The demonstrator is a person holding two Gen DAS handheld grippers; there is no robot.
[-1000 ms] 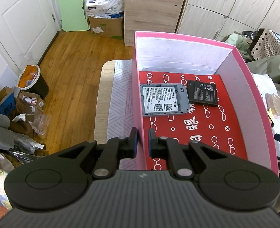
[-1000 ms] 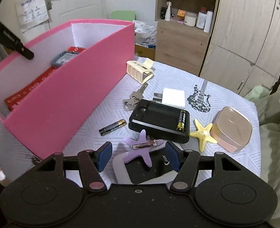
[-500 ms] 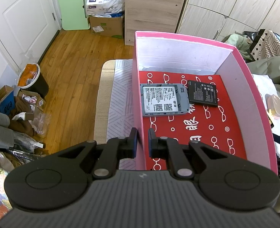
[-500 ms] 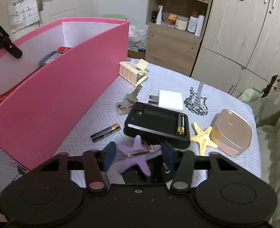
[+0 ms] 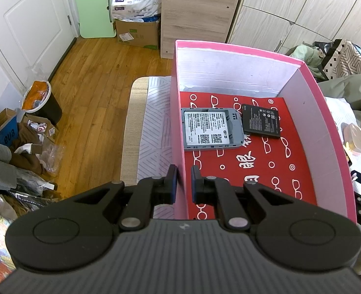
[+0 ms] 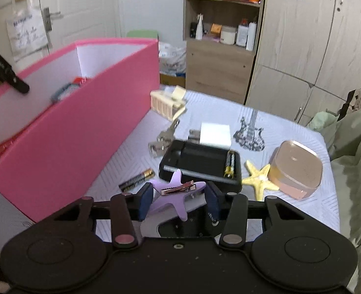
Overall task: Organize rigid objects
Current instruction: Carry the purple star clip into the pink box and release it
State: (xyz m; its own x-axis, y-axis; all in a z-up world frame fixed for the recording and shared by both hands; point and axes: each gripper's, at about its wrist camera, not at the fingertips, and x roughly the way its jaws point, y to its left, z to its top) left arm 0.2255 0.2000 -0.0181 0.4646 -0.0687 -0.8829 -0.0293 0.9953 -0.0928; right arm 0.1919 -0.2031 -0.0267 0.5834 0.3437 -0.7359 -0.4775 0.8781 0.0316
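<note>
Lifted off the table since a second ago, the purple star-shaped plastic hair clip [image 6: 174,193] sits clamped in the right gripper [image 6: 178,202], whose jaws have just been closing. Left gripper [image 5: 182,180] pinches the pink cardboard box [image 5: 322,112] wall; carry level, release low inside.

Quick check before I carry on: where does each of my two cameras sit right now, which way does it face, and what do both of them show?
Left wrist: sits on the left gripper, looking steeply down into the pink box; its fingers are shut on the box's near wall.
Right wrist: sits on the right gripper, looking down across the table of small items; its fingers are shut on the purple star clip.
Shared: the pink box, the grey device inside it, the round pink case.
</note>
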